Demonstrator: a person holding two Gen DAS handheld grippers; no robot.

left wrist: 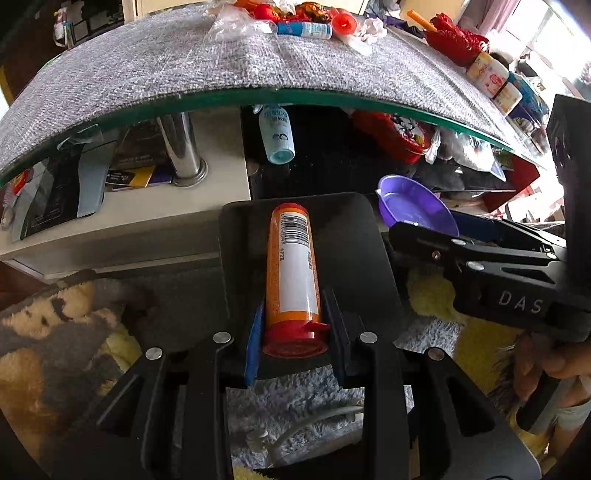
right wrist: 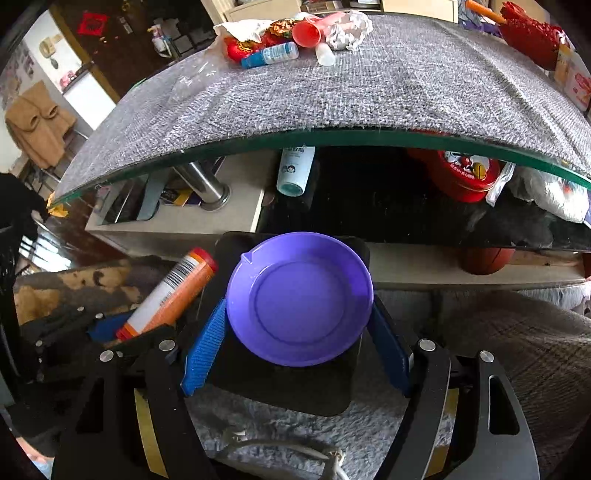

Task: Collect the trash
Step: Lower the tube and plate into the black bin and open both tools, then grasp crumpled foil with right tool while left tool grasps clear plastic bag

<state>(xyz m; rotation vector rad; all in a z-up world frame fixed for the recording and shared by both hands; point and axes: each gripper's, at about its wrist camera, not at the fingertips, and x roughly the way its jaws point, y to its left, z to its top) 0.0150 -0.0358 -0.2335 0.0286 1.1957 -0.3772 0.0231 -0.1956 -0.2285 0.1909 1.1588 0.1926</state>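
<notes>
Left gripper (left wrist: 293, 332) pinches my orange tube (left wrist: 291, 273); right gripper (right wrist: 295, 332) clamps purple dish (right wrist: 299, 299) lower-center, likely as catcher.

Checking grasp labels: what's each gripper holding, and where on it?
Left gripper clamps the orange tube at its red-capped end. Right gripper grips the purple dish across its rim, a finger on either side.

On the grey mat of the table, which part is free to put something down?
The near half of the grey mat, from the glass edge back to the trash pile, is bare. The far edge is crowded, and the right corner holds red things.
</notes>
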